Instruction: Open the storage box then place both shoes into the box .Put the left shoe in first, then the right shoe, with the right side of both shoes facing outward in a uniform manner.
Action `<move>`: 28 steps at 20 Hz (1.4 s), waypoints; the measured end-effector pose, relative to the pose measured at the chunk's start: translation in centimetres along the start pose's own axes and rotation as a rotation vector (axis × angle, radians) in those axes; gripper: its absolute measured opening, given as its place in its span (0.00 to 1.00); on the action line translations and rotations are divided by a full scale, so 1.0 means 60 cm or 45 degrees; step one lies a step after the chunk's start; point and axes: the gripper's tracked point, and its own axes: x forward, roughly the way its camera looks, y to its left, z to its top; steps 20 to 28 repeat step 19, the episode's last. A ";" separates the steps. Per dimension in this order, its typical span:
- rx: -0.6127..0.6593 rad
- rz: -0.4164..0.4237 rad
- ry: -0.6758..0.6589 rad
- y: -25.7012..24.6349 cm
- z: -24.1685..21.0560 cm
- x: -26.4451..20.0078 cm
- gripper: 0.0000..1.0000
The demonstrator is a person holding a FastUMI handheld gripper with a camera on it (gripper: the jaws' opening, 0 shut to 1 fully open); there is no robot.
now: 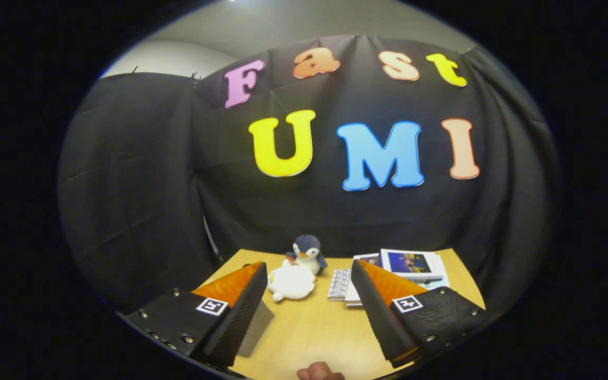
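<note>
Claw [309, 295] spread wide over the wooden bench [314, 327], gripping nothing. Beyond the fingertips, near the black cloth wall: a penguin plush [308, 252] upright, touching a white plush [291, 282] lying just in front of it. Beside them, a stack of books and papers [412, 264] (top cover dark blue). Partly behind one finger, a grey panel [257, 327], possibly the storage box, hard to tell.

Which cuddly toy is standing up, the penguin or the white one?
The penguin toy stands upright at the table's far edge. The white plush toy lies flat in front of it, beyond the open gripper.
</note>
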 end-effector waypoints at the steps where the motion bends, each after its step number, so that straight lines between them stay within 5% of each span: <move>1: -0.007 -0.034 -0.047 -0.013 0.010 -0.012 0.98; 11: -0.033 -0.332 -0.395 -0.037 0.083 -0.180 0.98; 28: -0.058 -0.354 -0.407 -0.015 0.050 -0.232 0.97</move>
